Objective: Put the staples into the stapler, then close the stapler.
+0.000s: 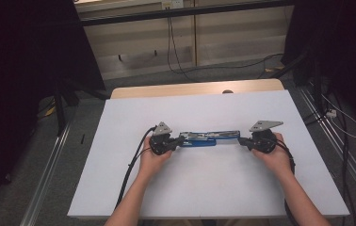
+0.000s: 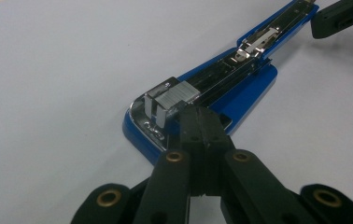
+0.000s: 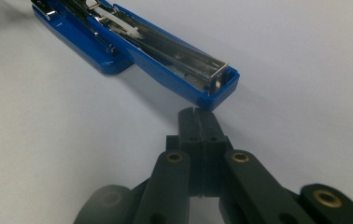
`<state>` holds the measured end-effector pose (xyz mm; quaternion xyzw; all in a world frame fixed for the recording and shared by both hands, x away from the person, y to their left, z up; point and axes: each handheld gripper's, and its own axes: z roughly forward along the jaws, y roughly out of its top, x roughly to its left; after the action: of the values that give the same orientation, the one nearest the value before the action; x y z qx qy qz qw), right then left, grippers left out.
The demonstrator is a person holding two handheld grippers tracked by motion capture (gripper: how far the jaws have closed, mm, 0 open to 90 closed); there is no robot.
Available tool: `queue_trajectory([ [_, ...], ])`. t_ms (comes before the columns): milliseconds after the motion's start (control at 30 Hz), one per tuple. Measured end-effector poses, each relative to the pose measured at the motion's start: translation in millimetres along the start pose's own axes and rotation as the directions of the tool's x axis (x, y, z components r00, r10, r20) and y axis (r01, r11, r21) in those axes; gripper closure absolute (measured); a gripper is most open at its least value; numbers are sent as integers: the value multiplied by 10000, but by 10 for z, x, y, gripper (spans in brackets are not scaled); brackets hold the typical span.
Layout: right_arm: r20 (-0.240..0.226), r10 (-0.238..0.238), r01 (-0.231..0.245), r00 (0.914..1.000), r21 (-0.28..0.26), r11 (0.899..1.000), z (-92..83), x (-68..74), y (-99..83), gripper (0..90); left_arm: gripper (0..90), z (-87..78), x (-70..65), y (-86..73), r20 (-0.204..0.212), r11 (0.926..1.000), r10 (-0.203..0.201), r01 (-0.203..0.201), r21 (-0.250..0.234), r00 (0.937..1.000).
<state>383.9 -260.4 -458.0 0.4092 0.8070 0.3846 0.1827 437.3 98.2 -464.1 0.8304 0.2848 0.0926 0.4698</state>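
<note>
A blue stapler (image 1: 209, 137) lies swung open flat on the white table top, its metal staple channel facing up. My left gripper (image 1: 178, 141) is at its left end, jaws shut with nothing between them. In the left gripper view the shut tips (image 2: 201, 116) are over the blue base (image 2: 251, 91), right beside a block of staples (image 2: 177, 95); I cannot tell whether they touch. My right gripper (image 1: 240, 140) is at the stapler's right end. In the right gripper view its shut tips (image 3: 198, 114) stop just short of the blue arm's end (image 3: 212, 88).
The white sheet (image 1: 204, 188) covers most of the table, and a strip of wood (image 1: 190, 88) shows at the far edge. Metal rails (image 1: 49, 183) run along both sides on the floor. Cables (image 1: 176, 56) lie behind the table.
</note>
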Motion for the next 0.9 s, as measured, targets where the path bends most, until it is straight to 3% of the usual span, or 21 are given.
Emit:
queue_trajectory([
  [600, -97, 12, -12, 10000, -44, 10000, 30, 1, 17, 900, 900, 9, 12, -2, 161, 9997, -226, 227, -44, 9996],
  [900, -65, 13, -14, 10000, -108, 9999, 18, 7, 25, 900, 900, 9, 5, 0, 122, 9999, -150, 151, -28, 9998],
])
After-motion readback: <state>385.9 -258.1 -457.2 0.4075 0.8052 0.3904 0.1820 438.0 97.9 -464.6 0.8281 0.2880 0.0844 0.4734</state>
